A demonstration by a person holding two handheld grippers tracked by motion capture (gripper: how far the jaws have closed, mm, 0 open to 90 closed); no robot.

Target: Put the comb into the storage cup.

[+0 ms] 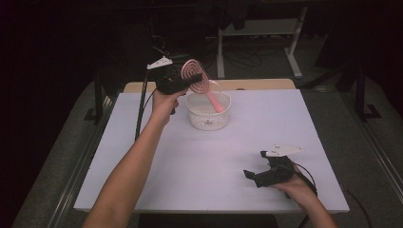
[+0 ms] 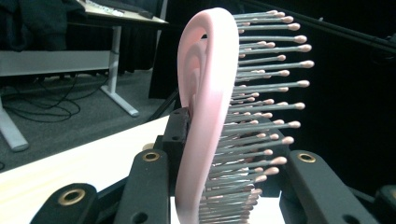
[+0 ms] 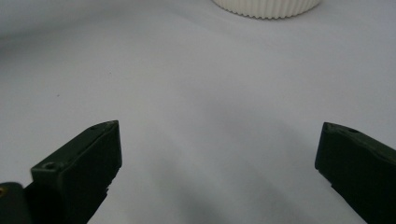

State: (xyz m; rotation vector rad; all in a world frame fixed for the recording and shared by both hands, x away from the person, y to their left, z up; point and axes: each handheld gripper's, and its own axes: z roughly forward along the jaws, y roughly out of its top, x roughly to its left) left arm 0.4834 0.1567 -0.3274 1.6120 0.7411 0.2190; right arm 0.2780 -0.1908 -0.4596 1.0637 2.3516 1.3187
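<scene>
The pink hairbrush [image 1: 197,78], with its looped head and rows of thin round-tipped bristles, is squeezed in the left gripper [image 1: 183,81] over the white basket [image 1: 208,118], its handle end hidden inside, while the right gripper [image 1: 254,175] rests wide apart.

1 pink hairbrush [image 1: 198,78], 1 white basket [image 1: 208,114], 2 grippers: left [image 1: 187,81], right [image 1: 250,175]; 1 table [image 1: 199,161].
</scene>
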